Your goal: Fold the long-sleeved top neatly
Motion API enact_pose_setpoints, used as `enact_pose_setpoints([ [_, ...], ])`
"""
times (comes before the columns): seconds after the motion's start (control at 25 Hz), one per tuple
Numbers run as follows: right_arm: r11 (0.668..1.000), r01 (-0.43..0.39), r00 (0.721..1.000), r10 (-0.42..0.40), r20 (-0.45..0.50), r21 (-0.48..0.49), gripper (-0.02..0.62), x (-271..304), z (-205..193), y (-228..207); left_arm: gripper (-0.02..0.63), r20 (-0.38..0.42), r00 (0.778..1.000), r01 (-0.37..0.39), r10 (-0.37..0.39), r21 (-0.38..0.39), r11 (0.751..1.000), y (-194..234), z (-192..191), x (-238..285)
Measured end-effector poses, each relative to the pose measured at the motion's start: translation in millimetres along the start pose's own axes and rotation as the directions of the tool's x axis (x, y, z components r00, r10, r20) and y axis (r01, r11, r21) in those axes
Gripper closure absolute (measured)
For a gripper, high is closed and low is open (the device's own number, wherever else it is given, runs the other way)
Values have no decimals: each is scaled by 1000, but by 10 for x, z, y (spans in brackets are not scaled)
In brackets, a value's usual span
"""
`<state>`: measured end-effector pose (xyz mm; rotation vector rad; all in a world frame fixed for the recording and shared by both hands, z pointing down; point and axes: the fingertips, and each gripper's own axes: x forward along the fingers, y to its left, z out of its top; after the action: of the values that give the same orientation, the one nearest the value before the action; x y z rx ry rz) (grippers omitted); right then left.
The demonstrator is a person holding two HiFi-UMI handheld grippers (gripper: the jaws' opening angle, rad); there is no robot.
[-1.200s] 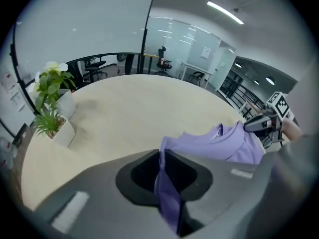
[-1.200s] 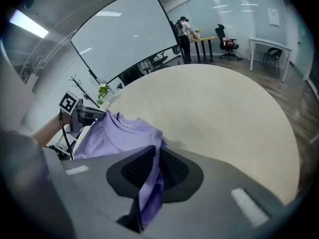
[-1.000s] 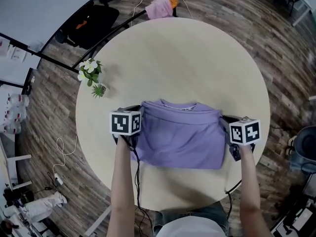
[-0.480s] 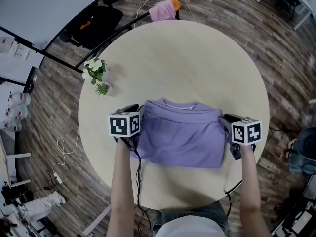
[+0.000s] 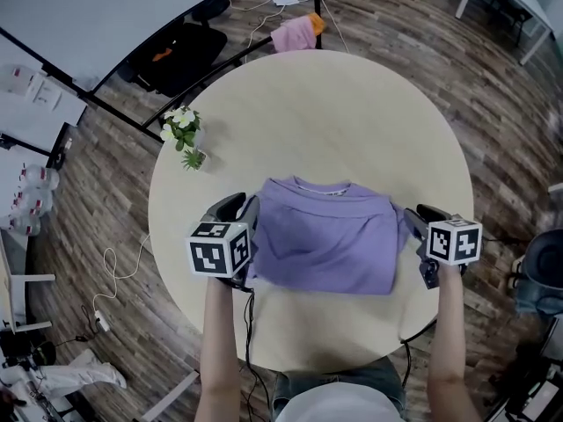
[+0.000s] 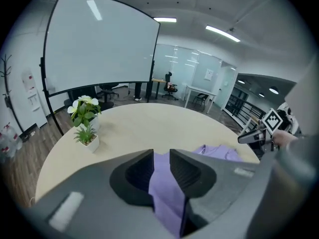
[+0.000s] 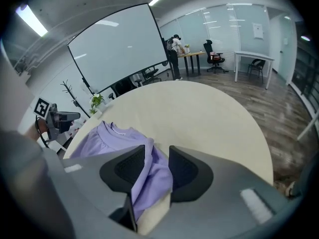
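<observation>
While the left tool (image 6: 161, 158) pinches the purple top (image 5: 330, 240), the right tool (image 7: 160, 151) has just been opening its jaws, cloth loose between them; the top lies between both tools.

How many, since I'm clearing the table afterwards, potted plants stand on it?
2. A white-flowered plant stands at the left edge of the table in the head view; a smaller green plant sits right beside it, just below in that view. None seems hidden.
</observation>
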<state>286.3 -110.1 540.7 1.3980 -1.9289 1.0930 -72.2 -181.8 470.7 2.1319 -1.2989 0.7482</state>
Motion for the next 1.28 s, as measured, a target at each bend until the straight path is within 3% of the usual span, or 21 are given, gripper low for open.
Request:
enact_pose_setpoints([
  [0.16, 1000, 10, 1000, -10, 22, 15, 415, -185, -56, -6, 502, 43, 994, 97, -99, 53, 994, -668, -39, -213],
  [0.32, 999, 18, 999, -19, 39, 30, 416, -291, -127, 5, 502, 59, 973, 217, -223, 94, 972, -1387, -111, -327],
  [0.64, 998, 28, 998, -31, 47, 64, 419, -381, -359, 84, 502, -49, 907, 422, -419, 128, 898, -2556, -677, -287],
  [1.08, 994, 40, 998, -44, 41, 99, 423, -432, -534, -15, 481, -233, 865, 486, -444, 172, 857, -3355, -1504, -43],
  [1.28, 993, 45, 998, -49, 32, 105, 423, -376, -584, -48, 456, -303, 860, 483, -409, 227, 846, -3538, -1771, 107],
])
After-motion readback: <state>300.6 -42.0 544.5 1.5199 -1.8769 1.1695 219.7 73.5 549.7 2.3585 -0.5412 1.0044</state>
